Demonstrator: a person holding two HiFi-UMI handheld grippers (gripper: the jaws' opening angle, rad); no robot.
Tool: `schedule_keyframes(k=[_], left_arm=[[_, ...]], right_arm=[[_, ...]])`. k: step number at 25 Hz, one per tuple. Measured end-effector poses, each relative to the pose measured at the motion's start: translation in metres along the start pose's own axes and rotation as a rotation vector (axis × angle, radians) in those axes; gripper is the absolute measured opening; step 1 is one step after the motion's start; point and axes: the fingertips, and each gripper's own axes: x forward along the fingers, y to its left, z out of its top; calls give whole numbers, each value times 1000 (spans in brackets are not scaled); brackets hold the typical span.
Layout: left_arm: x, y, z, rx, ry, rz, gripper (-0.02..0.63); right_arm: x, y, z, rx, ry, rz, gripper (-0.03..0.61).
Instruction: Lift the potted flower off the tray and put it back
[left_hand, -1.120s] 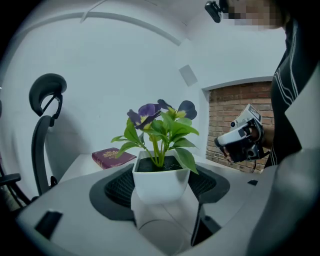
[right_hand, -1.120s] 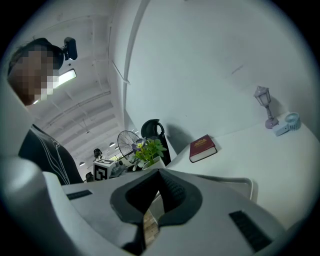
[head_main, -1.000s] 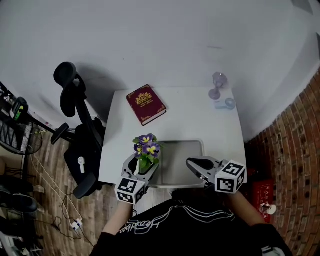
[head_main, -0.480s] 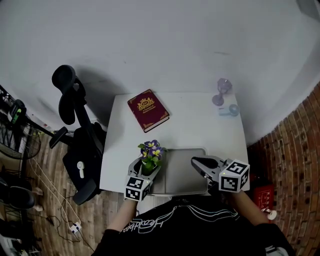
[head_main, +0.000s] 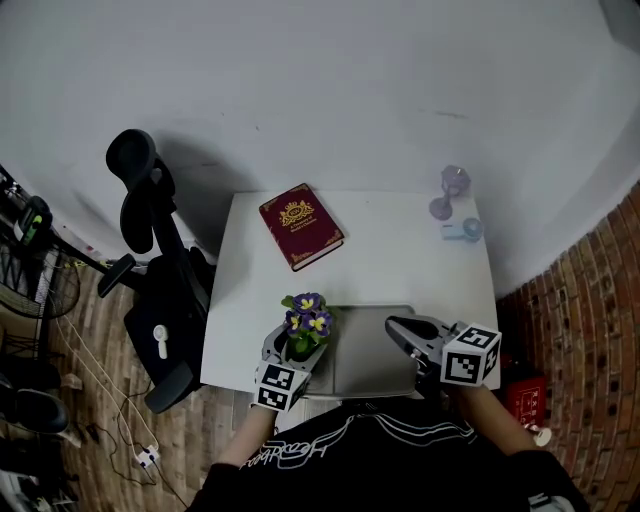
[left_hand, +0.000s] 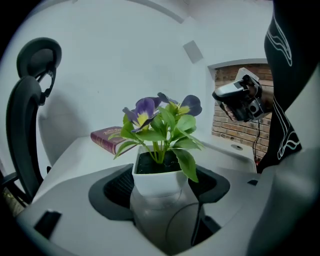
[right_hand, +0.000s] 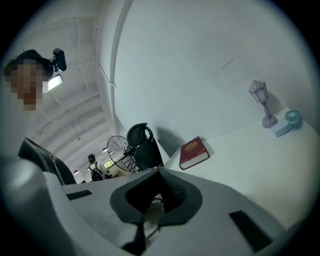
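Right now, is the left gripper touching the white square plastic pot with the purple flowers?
Touching. The left gripper view shows the white square pot wedged between the jaws of the left gripper, both dark pads pressed against its sides.

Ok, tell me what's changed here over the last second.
Hardly anything. The left gripper stays shut on the potted flower at the left edge of the tray. It may have sunk slightly, but the head camera shifted too, so that is uncertain. Nothing was taken hold of or let go. The right gripper stays shut and empty at the tray's right edge. The book is unmoved.
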Motion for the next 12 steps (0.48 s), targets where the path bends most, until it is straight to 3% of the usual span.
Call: schedule_keyframes(k=[6,12], left_arm=[[-3,-6,1,-2,-28,-40,353],[-15,-2,-2,30,-22,-12,364]], right_arm=[[1,2,-2,11,6,-14,0],[6,10,-12,24,22,6,0]])
